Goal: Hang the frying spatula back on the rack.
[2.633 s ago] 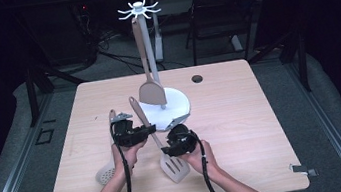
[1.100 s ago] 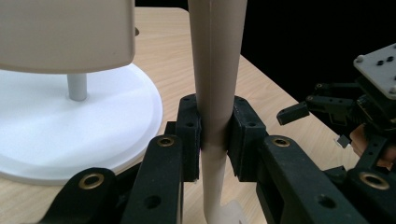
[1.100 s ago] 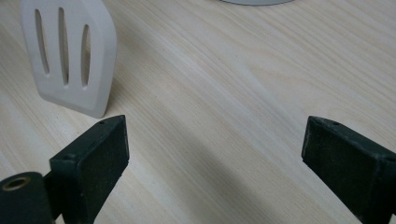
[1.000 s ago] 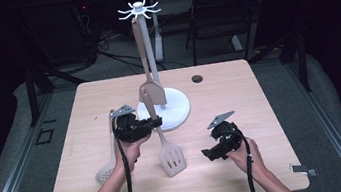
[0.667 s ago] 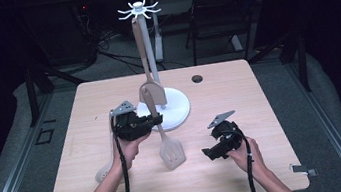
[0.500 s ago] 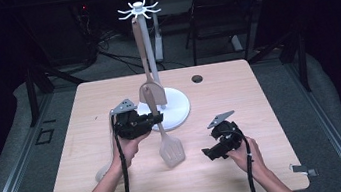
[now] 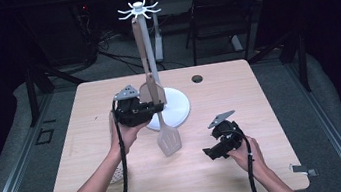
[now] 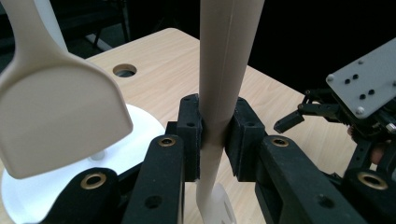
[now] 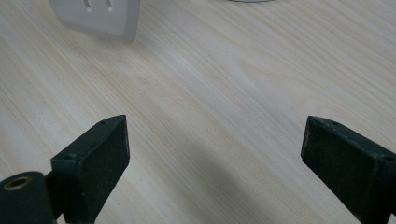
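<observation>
- Lift was the change: a second before, your left tongs (image 7: pixel 156 109) had the beige plastic slotted spatula (image 7: pixel 168 137) with its head low over the pale wooden bench (image 7: pixel 238 91); at this moment you had raised it, and the slotted head hung clear of the wood, just in front of the round white base of the utensil stand (image 7: pixel 180 105).
- Your left tongs were pinching the spatula's handle, which ran nearly upright alongside the stand's pole, with its top toward the white hook crown (image 7: pixel 138 10).
- Your right tongs (image 7: pixel 211 152) had kept where they were a second before, low over the bench near its right front, spread and holding nothing.
- I judged the spatula to be on its way to a hook, with the handle's end yet to be brought up to the crown.
- Left gripper view gave what the high view could not: both pads squeezed flat on the narrow handle (image 8: pixel 219 84), and a second beige flat turner (image 8: pixel 56 116) hung close beside it above the white base.
- Right gripper view showed the bare gap between its two jaws and a corner of the slotted head (image 9: pixel 100 16) at the top edge.
- High view alone placed the crown and a grey utensil (image 7: pixel 117 172) on the bench under your left forearm.
</observation>
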The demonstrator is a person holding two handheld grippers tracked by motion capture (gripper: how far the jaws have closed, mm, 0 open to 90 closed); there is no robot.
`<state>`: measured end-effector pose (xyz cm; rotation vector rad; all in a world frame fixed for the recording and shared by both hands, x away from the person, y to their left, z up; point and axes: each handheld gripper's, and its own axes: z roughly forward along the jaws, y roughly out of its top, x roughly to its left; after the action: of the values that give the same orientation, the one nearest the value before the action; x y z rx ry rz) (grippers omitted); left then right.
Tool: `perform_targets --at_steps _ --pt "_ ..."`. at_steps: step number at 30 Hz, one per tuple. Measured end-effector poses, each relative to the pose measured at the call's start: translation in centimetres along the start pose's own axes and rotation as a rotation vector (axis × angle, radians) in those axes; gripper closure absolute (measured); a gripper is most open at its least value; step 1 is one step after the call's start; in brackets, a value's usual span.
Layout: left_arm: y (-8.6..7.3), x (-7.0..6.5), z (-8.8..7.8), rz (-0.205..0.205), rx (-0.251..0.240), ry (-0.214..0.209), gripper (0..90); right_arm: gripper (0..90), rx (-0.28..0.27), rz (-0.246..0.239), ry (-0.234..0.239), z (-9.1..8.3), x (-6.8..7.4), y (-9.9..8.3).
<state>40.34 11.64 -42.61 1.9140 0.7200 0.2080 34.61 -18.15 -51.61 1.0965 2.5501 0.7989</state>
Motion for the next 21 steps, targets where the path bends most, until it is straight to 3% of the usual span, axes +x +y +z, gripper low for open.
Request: perform_targets --at_steps 21 --pt "5.1 0.7 0.6 0.088 0.037 0.020 77.1 7.8 0.009 -0.008 0.009 0.2 -0.1 0.0"
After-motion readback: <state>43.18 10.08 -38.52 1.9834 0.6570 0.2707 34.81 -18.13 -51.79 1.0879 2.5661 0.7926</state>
